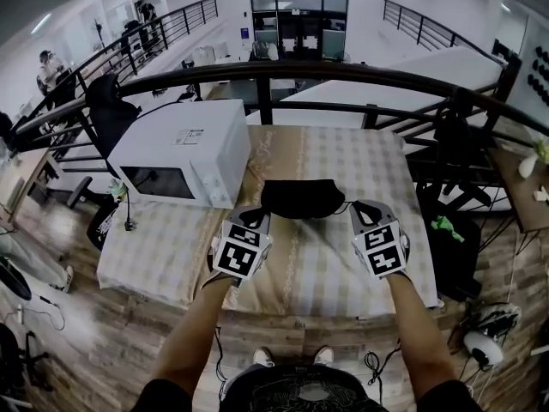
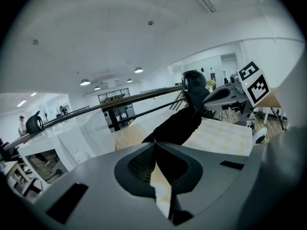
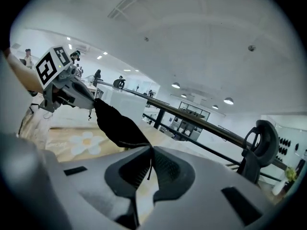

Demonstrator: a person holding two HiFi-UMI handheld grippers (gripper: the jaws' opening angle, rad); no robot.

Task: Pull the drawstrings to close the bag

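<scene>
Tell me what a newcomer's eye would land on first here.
The black drawstring bag hangs stretched between the left tool and right tool, both shut on its ends. Below it lies a checked tablecloth, with a white microwave on the table's left side.

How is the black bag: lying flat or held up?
Held up: bag hangs by its drawstrings between the shut left gripper and right gripper, above the tablecloth.
</scene>
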